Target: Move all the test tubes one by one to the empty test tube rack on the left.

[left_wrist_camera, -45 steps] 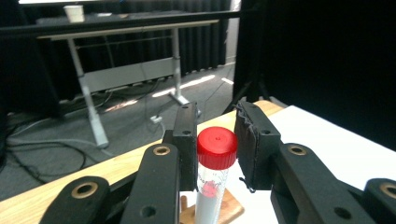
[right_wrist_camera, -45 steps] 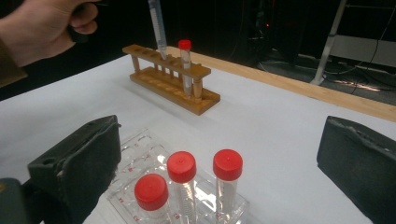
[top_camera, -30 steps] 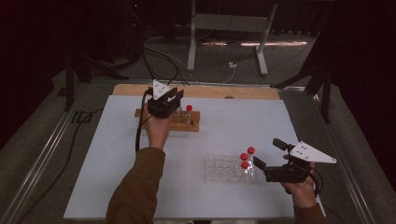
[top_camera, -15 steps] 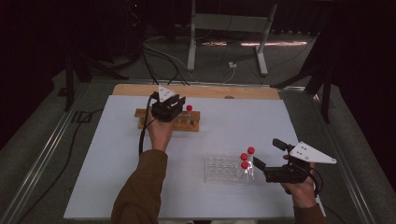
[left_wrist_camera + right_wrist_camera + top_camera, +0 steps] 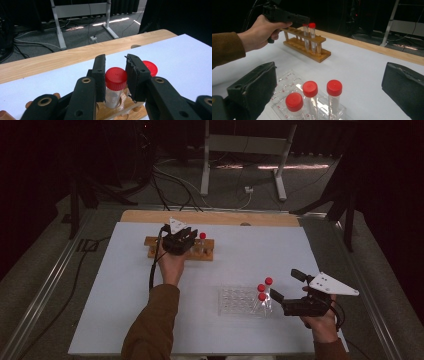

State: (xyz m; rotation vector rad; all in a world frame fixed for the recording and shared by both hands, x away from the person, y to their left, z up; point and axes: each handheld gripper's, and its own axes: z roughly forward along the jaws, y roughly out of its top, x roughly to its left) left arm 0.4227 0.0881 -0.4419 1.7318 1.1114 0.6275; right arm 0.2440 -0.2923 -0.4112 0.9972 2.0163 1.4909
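Left tongs [image 5: 115, 72]: closed on a red-capped tube [image 5: 115, 86], now lowered into a hole of the wooden rack [image 5: 179, 248].
Change: the left hand has sunk since a second ago; the tube looks about seated.
Right tongs [image 5: 332, 85]: wide, idle beside three capped tubes [image 5: 310, 96] in the clear tray [image 5: 240, 300].

Dim room: grey carpeted floor [image 5: 150, 190] with black cables [image 5: 170, 180], grey metal stand [image 5: 245, 150] beyond the far table edge.
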